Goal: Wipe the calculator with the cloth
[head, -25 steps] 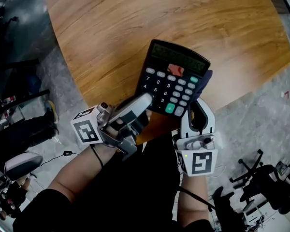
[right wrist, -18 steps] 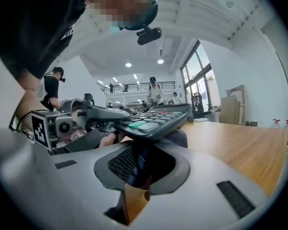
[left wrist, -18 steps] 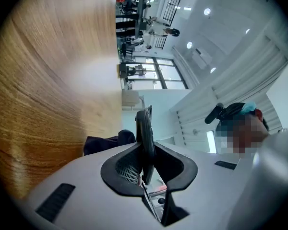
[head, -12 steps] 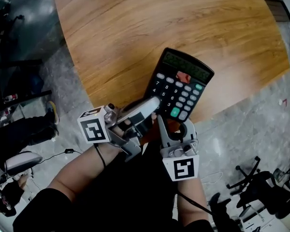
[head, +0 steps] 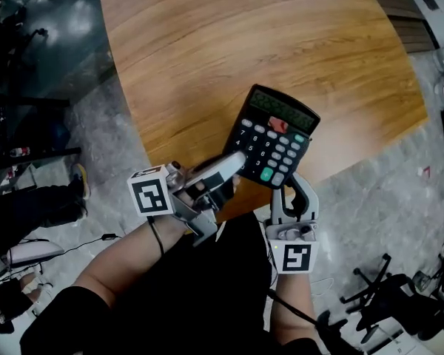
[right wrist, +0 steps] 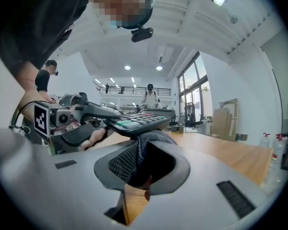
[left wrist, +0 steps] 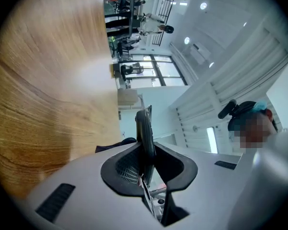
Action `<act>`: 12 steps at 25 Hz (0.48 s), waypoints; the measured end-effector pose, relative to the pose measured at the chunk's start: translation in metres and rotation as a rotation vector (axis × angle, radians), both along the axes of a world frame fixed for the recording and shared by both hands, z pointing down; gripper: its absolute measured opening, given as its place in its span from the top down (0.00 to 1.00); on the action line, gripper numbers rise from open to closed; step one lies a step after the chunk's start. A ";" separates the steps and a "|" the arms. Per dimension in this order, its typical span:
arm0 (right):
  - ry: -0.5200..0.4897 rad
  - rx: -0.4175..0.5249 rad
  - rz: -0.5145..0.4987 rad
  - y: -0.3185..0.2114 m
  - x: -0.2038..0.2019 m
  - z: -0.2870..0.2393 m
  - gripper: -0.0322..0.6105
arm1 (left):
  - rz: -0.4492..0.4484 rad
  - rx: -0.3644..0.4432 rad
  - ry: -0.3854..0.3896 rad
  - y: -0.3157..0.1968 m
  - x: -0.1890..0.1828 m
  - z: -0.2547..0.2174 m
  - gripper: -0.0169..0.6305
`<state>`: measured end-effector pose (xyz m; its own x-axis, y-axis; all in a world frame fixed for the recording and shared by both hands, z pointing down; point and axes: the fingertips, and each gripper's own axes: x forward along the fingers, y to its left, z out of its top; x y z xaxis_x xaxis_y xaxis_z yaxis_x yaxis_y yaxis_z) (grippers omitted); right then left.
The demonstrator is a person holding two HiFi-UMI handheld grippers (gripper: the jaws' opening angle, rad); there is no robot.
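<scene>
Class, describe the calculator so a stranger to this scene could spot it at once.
Find the big wooden table and follow it to its near edge. There the left gripper holds the calculator by one edge, above the cloth in the right gripper. It is the only black slab covered in keys, one green.

The calculator (head: pixel 275 137) sits above the counter's (head: pixel 244 35) near edge, with the left gripper (head: pixel 234 164) at its left corner. The right gripper (head: pixel 289 191) and cloth (right wrist: pixel 151 145) are underneath.

Black calculator (head: pixel 274 135) tilted aloft, dark cloth (right wrist: pixel 150 139) beneath it
</scene>
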<state>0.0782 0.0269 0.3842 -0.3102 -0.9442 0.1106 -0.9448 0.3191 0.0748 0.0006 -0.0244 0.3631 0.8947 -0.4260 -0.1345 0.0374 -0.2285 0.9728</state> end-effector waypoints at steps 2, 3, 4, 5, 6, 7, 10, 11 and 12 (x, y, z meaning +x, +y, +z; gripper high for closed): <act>-0.001 0.020 0.052 -0.003 0.018 -0.014 0.86 | -0.002 0.008 0.002 0.001 0.001 -0.013 0.87; 0.001 0.031 0.073 -0.006 0.025 -0.021 0.86 | -0.002 0.014 -0.001 0.001 0.000 -0.019 0.87; 0.005 0.040 0.089 -0.008 0.031 -0.028 0.86 | -0.002 0.019 -0.005 0.002 0.000 -0.025 0.87; 0.011 0.046 0.096 -0.011 0.035 -0.034 0.86 | -0.003 0.023 -0.007 0.002 -0.001 -0.032 0.87; 0.020 0.053 0.097 -0.015 0.036 -0.040 0.86 | -0.004 0.026 -0.006 0.002 -0.001 -0.038 0.87; 0.028 0.061 0.091 -0.019 0.036 -0.046 0.86 | -0.006 0.030 -0.002 0.001 -0.001 -0.044 0.87; 0.046 0.084 0.057 -0.029 0.025 -0.063 0.86 | -0.015 0.035 0.019 0.000 -0.002 -0.065 0.87; 0.048 0.092 0.042 -0.031 0.020 -0.069 0.86 | -0.018 0.037 0.025 0.000 -0.002 -0.072 0.87; 0.049 0.102 0.024 -0.032 0.014 -0.075 0.86 | -0.021 0.040 0.029 0.001 -0.001 -0.078 0.87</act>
